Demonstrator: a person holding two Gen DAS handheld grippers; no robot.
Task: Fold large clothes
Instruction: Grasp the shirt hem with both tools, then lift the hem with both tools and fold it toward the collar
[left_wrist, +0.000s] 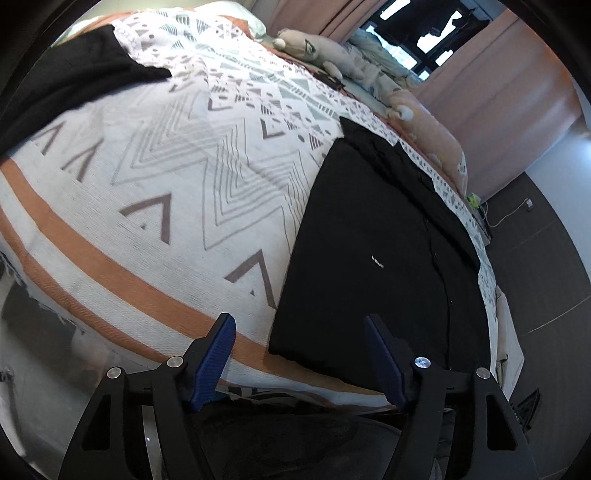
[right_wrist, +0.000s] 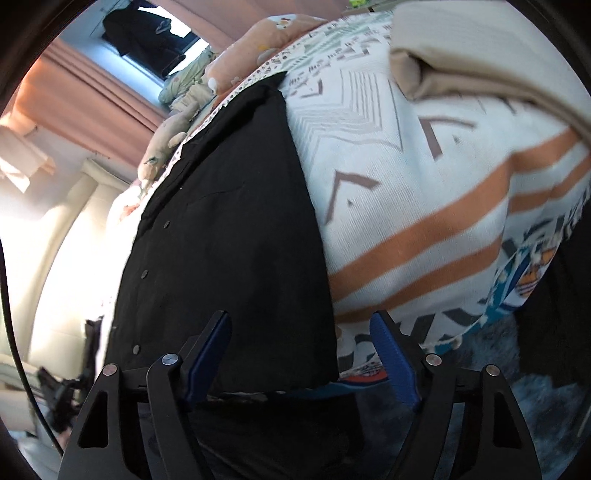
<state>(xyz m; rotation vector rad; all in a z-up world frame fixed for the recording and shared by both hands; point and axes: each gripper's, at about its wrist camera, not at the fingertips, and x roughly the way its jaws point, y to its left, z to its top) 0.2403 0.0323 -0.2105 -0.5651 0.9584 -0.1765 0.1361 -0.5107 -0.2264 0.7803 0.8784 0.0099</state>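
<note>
Hovering both grippers with fingers spread and empty, we judge the black shirt (left_wrist: 373, 236) soft and limp, best pinched at its near hem corners.

Lying flat, buttoned and partly folded into a long panel: black shirt (left_wrist: 373, 254) (right_wrist: 229, 236), near the bed's edge.

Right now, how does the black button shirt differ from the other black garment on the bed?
The black button shirt lies flat, folded into a neat straight-edged panel; the other black garment is a loose, uneven heap. The shirt sits at the bed's near edge, just ahead of the left hand-held gripper; the other lies far across the patterned blanket. The shirt shows buttons and a small white label; the other shows no detail. Both are black, resting on the blanket.
</note>
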